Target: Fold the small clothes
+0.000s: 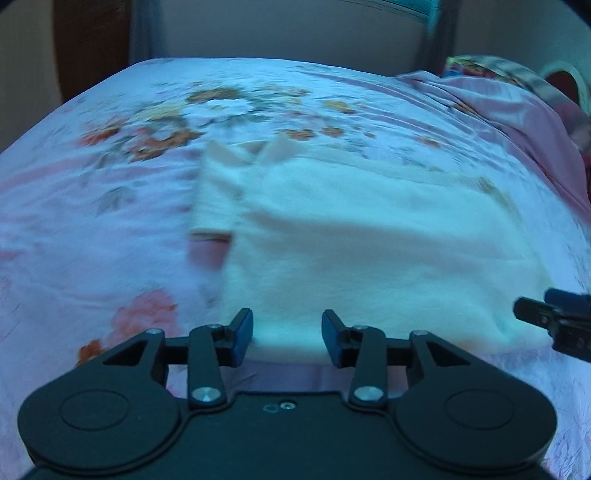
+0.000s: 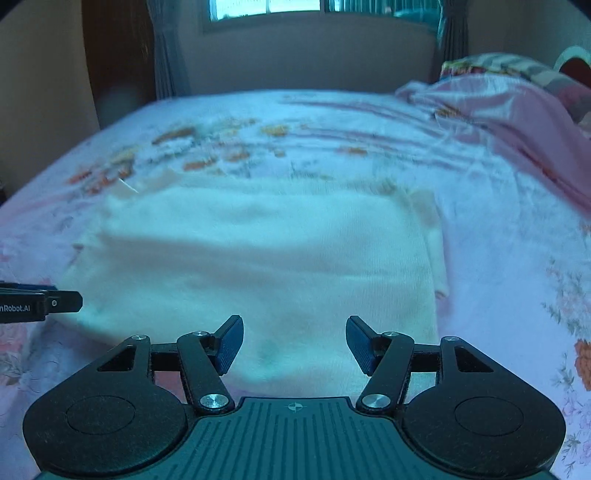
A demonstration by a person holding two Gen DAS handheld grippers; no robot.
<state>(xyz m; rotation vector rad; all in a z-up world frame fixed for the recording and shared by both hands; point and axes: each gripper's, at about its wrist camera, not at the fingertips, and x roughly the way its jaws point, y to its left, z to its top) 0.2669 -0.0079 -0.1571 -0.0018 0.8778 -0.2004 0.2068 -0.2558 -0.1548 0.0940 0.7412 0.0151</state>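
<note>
A small white garment (image 1: 354, 236) lies flat on the flowered bedsheet (image 1: 110, 206), with beige trim at its far edge. It also shows in the right wrist view (image 2: 258, 258). My left gripper (image 1: 287, 338) is open and empty, just above the garment's near edge at its left part. My right gripper (image 2: 294, 343) is open and empty over the near edge at its right part. The right gripper also shows at the right edge of the left wrist view (image 1: 554, 321). The left gripper shows at the left edge of the right wrist view (image 2: 40, 301).
A bunched pink blanket (image 2: 517, 122) and a patterned pillow (image 2: 498, 62) lie at the bed's far right. A wall with a window (image 2: 266, 7) and curtains stands behind the bed. A dark wooden panel (image 2: 118, 59) stands at the far left.
</note>
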